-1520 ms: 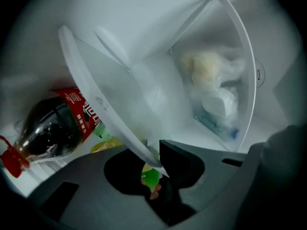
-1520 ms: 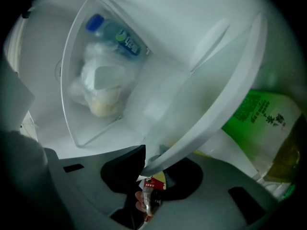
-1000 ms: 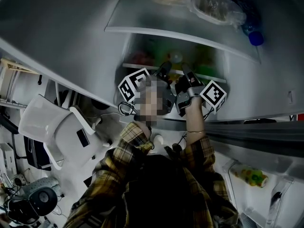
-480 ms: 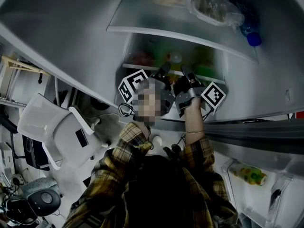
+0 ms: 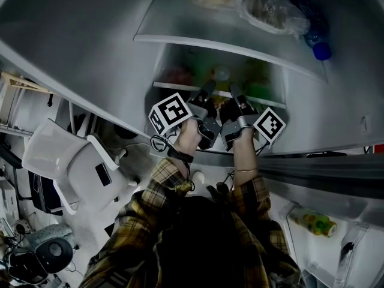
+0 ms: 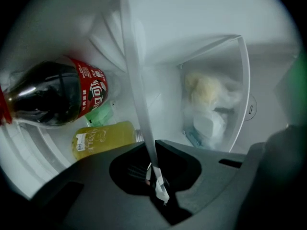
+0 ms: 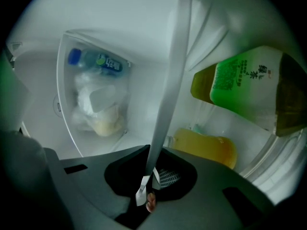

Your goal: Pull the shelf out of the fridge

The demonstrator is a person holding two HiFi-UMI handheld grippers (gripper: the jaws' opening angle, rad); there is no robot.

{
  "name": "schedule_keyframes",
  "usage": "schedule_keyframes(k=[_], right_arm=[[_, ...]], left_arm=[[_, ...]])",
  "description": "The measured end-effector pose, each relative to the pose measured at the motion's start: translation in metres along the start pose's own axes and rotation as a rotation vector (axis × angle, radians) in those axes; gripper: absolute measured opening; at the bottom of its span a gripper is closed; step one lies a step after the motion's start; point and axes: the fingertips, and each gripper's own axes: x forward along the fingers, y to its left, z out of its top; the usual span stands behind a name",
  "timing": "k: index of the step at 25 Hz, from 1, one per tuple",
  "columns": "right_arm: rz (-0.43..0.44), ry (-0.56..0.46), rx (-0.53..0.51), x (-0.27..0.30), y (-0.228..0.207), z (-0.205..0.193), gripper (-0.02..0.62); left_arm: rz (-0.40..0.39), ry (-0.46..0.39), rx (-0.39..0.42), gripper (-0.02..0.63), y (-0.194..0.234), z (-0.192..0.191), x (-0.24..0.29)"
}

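Note:
The fridge shelf [image 5: 171,86] is a clear pane with a pale front strip, in the open fridge below me. My left gripper [image 5: 208,90] and right gripper [image 5: 234,91] sit side by side at its front edge. In the left gripper view the strip [image 6: 136,80] runs down between the left gripper [image 6: 154,152] jaws, which are clamped on it. The right gripper view shows the strip [image 7: 170,80] held the same way in the right gripper [image 7: 152,152], whose jaws are opening slightly with the strip between them.
On the gripped shelf lie a cola bottle [image 6: 53,97], a yellow drink bottle [image 6: 103,138], a green tea bottle [image 7: 244,87] and an orange bottle [image 7: 206,147]. The upper shelf [image 5: 180,38] carries bagged food and a blue-capped bottle [image 5: 321,47]. A white chair [image 5: 78,161] stands at my left.
Both grippers have stayed on the shelf's front edge. The left marker cube has shifted slightly lower in the head view, and the left forearm now shows.

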Motion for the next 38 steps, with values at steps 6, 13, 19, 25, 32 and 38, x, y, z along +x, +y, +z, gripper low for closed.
schedule_keyframes(k=[6,13,19,25,32,38], right_arm=[[0.01,-0.005,0.003,-0.008,0.001,-0.008,0.04],[-0.002,-0.008,-0.003,-0.022,0.004,-0.014,0.04],[0.01,-0.009,-0.012,-0.034,0.011,-0.023,0.044],[-0.001,-0.009,-0.013,-0.05,0.013,-0.033,0.044],[0.001,0.01,-0.025,-0.07,0.02,-0.047,0.048],[-0.004,0.016,-0.036,-0.088,0.022,-0.055,0.049]], left_arm=[[0.0,0.005,0.008,0.031,0.001,-0.005,-0.01],[-0.004,0.011,0.015,0.031,-0.003,-0.014,-0.022],[-0.011,0.013,0.034,0.032,-0.006,-0.02,-0.035],[-0.013,0.011,0.035,0.032,-0.008,-0.03,-0.052],[-0.013,0.016,0.051,0.032,-0.01,-0.043,-0.073],[-0.007,0.029,0.073,0.033,-0.011,-0.055,-0.087]])
